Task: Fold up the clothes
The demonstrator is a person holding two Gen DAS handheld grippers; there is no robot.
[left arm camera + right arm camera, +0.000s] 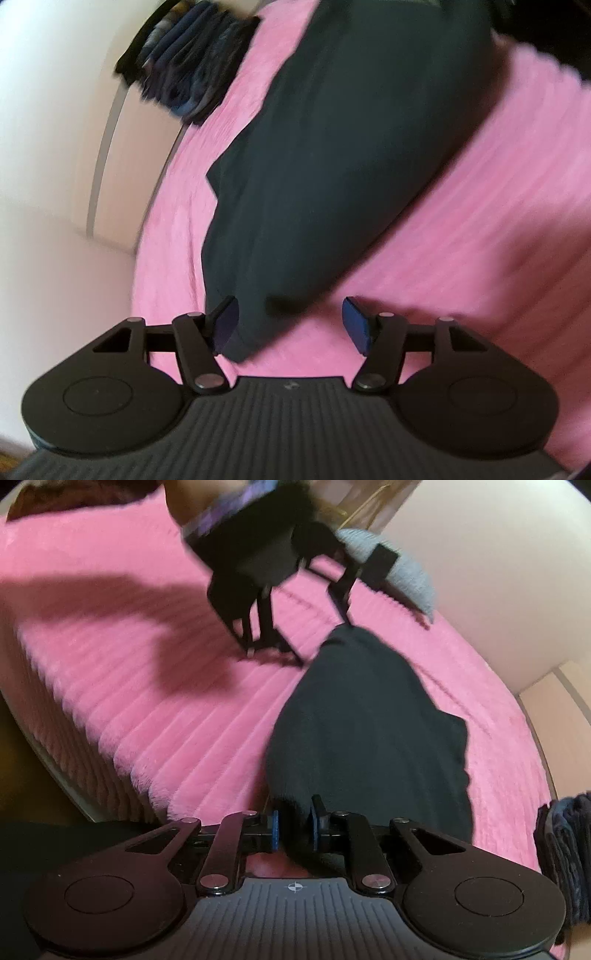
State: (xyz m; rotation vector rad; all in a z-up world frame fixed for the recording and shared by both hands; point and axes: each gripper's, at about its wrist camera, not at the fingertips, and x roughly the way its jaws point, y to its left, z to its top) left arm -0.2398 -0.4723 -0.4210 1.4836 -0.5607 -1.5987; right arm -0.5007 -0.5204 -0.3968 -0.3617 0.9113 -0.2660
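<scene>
garment: a dark garment (332, 155) is lying along the pink ribbed blanket (498, 221), running from the upper middle of the left wrist frame down to its lower centre; in the right wrist frame it is filling the centre and lower right

left gripper (291, 325): its jaws are standing wide apart over the near end of the cloth, gripping nothing; the left blue pad is just overlapping the fabric edge, though whether it is touching I cannot tell

right gripper (293, 829): its jaws are pinching a bunched end of the garment at the lower centre of its frame; the blue pads are nearly meeting around the fold

handling: judging by the drape and soft creases, the cloth is looking light, limp and non-slippery on the plush surface; it is likely sagging wherever it is unsupported

where to grip: the free corner at lower centre of the left wrist frame is looking best, at the hem

surroundings: a stack of folded clothes (192, 66) is sitting at the upper left; a grey-blue pillow (402, 572) is lying at the upper right
</scene>
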